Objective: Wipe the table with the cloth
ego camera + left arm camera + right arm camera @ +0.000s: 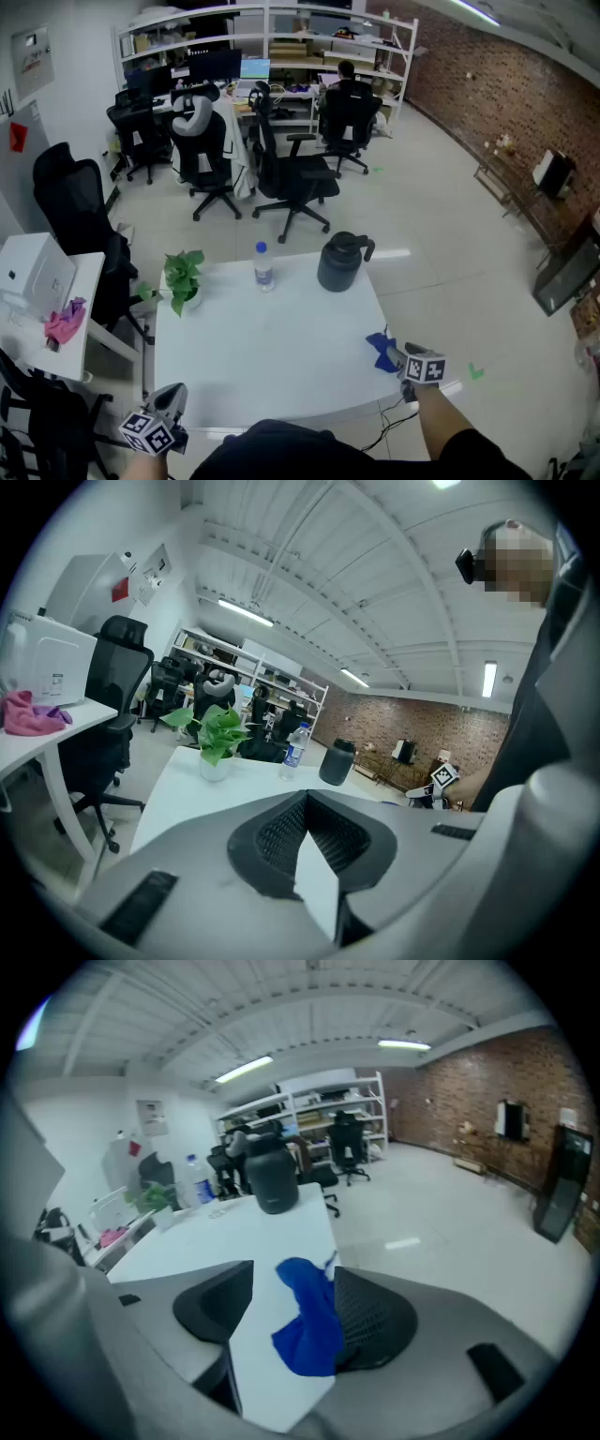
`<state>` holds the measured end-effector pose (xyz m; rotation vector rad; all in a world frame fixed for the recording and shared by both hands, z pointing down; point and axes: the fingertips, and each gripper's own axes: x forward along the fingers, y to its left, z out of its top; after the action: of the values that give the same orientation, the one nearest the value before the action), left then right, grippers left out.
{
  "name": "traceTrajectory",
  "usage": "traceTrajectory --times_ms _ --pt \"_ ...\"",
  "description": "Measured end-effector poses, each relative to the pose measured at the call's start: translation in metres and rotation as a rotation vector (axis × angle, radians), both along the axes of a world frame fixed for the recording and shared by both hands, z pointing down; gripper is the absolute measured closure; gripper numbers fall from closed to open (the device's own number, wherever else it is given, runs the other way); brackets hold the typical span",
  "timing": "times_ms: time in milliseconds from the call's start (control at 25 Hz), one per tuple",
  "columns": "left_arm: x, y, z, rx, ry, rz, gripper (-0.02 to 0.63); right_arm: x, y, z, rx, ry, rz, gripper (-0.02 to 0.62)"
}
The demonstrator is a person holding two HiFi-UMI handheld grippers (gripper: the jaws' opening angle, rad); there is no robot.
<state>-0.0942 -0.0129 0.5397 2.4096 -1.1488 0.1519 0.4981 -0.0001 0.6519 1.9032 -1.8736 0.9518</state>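
Brick wall (487, 89), black office chairs (291, 178), white shelving (281, 36), pale floor (441, 197)

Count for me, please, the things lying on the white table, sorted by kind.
Potted plant: 1
Water bottle: 1
Dark jug: 1
Blue cloth: 1
Total: 4

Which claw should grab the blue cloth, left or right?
Right: the right claw is open with the blue cloth between its jaws; the left claw sits empty across the table.
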Motion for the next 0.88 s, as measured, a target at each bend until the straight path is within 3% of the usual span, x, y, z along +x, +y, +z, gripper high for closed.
traceTrajectory --times_ms 160,320,520,680,880 --pt "0.001 0.004 0.003 -0.013 -0.014 -0.012 0.606 0.029 -0.011 0.018 -0.098 -0.002 0.077 0.265" --pt "-0.006 0.008 0.004 -0.026 -0.029 -0.03 0.606 0.023 -0.026 0.037 -0.164 0.018 0.083 0.264" --pt "-0.019 0.012 0.008 -0.038 -0.049 -0.056 0.606 0.025 -0.035 0.063 -0.266 0.028 0.184 0.264" --pt "-0.031 0.014 0.01 -0.053 -0.056 -0.087 0.606 0.019 -0.041 0.082 -0.31 -0.002 0.224 0.264" --pt "-0.041 0.015 0.012 -0.058 -0.057 -0.111 0.606 0.024 -0.045 0.087 -0.286 -0.015 0.295 0.287"
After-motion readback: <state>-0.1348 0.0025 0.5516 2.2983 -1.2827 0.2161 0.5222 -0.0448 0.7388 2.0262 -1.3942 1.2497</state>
